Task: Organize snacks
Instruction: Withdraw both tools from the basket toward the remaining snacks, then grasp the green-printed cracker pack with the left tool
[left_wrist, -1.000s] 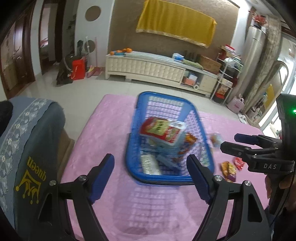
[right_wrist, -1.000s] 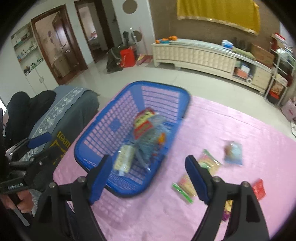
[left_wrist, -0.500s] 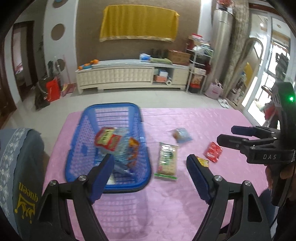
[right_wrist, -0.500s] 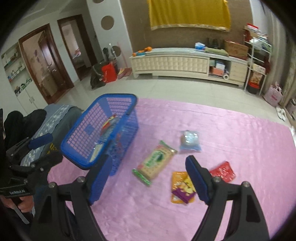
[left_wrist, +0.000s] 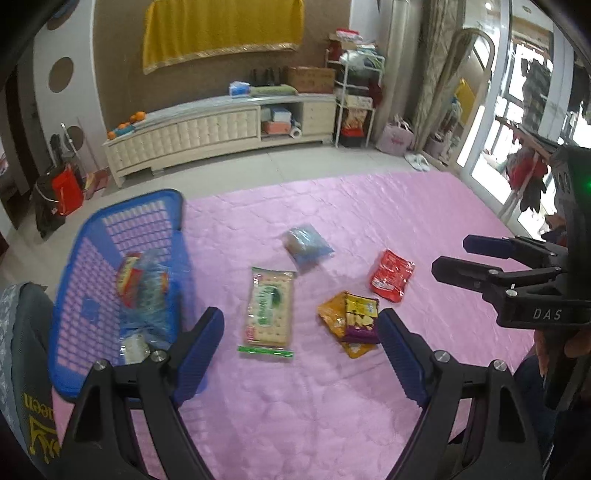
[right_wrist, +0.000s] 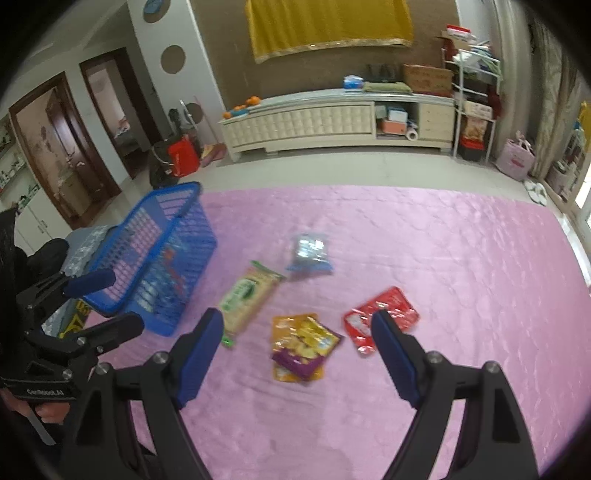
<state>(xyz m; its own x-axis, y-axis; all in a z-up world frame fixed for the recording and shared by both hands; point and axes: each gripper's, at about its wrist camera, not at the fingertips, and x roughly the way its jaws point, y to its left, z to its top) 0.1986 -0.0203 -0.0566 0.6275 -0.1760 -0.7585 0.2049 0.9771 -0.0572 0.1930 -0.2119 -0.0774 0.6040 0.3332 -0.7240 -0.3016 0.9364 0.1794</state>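
Note:
A blue plastic basket (left_wrist: 129, 218) (right_wrist: 166, 192) holding several snack packs sits at the left of the pink cloth (left_wrist: 295, 413). Loose on the cloth lie a green cracker pack (left_wrist: 269, 306) (right_wrist: 247, 295), a clear blue pack (left_wrist: 308, 245) (right_wrist: 309, 253), a red pack (left_wrist: 391, 275) (right_wrist: 388, 310) and overlapping yellow and purple packs (left_wrist: 349, 314) (right_wrist: 303, 343). My left gripper (left_wrist: 300, 321) (right_wrist: 122, 301) hovers above the cracker and yellow packs, its jaws opening with nothing between them. My right gripper (right_wrist: 297, 318) (left_wrist: 453, 254) stands open above the yellow and red packs, empty.
A chair with a grey cover (left_wrist: 22, 332) stands close to the basket's left side. Past the cloth's far edge is tiled floor, then a long cream cabinet (left_wrist: 192, 136) and a shelf rack (left_wrist: 354, 92) against the wall.
Both views have swung from the basket to the loose packs on its right; the basket now sits at the left edge. Both grippers stay open and empty.

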